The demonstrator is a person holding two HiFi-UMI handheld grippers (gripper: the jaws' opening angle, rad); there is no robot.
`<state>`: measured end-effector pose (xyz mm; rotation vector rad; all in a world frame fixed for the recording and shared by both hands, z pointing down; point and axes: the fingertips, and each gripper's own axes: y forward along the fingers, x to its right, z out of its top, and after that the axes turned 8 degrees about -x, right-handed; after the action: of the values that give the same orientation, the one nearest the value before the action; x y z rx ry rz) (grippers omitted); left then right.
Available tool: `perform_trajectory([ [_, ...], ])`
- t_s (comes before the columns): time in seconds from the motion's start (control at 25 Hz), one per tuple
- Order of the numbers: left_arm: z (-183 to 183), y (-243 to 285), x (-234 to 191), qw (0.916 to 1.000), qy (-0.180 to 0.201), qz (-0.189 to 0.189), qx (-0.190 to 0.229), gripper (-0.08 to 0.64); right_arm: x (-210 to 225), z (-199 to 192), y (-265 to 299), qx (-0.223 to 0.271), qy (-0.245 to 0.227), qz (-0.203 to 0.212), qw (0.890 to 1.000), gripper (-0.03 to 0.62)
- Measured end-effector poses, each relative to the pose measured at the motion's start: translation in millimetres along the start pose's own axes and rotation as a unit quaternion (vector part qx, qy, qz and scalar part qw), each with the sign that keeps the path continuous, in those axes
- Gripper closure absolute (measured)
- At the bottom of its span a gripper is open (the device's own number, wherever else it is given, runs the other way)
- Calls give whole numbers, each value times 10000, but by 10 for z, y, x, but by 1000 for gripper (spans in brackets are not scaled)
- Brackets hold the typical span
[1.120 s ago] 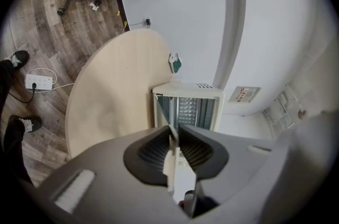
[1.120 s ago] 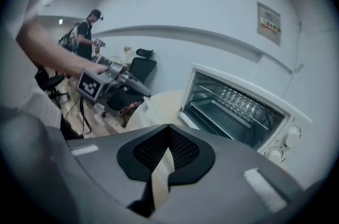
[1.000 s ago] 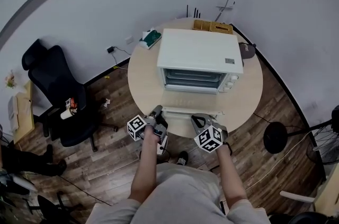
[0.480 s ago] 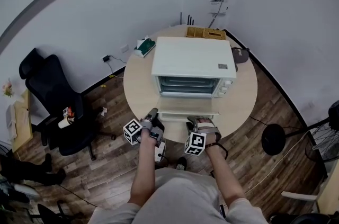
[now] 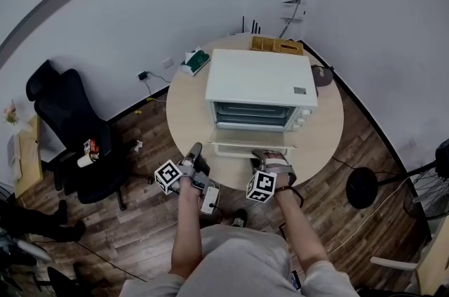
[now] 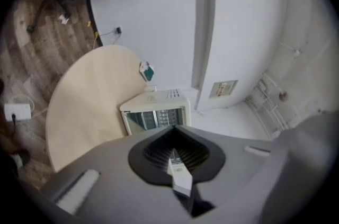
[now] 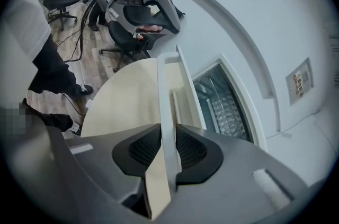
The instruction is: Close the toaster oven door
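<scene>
The white toaster oven (image 5: 261,78) stands on the round wooden table (image 5: 186,113), its door (image 5: 249,144) folded down flat toward me. My right gripper (image 5: 271,158) is at the door's front edge. In the right gripper view the white door handle (image 7: 168,85) runs between the jaws of that gripper (image 7: 168,141), which are closing, and both pads touch it. My left gripper (image 5: 194,149) hangs off the table's near edge, left of the door, shut and holding nothing. The left gripper view looks over its jaws (image 6: 175,153) at the oven (image 6: 155,114).
A black office chair (image 5: 70,120) stands left of the table. A green item (image 5: 196,62), wooden trays (image 5: 277,45) and a dark object (image 5: 324,74) lie around the oven. A white power adapter (image 5: 209,200) lies on the floor by my feet. A fan base (image 5: 365,183) is at the right.
My right gripper moved up to the door's front edge, opened and took the handle between its jaws. The left gripper drifted slightly left and away from the door.
</scene>
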<state>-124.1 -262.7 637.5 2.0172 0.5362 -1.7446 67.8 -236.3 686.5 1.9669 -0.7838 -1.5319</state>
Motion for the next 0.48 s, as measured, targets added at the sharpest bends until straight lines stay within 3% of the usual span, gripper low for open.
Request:
perform_trajectory([
  [0.12, 58, -97, 178, 9967, 789, 166, -66, 503, 75, 29, 4, -118, -112, -105, 9998, 509],
  [0.28, 63, -125, 410, 9964, 790, -318, 40, 503, 207, 40, 30, -187, -171, -253, 9994, 509],
  [0.4, -12, -151, 452, 9901, 1391, 69, -167, 503, 308, 54, 33, -185, -233, -409, 9987, 508],
  [0.48, -57, -136, 510, 9801, 1944, 233, -330, 503, 393, 69, 42, -213, -223, -530, 9981, 508],
])
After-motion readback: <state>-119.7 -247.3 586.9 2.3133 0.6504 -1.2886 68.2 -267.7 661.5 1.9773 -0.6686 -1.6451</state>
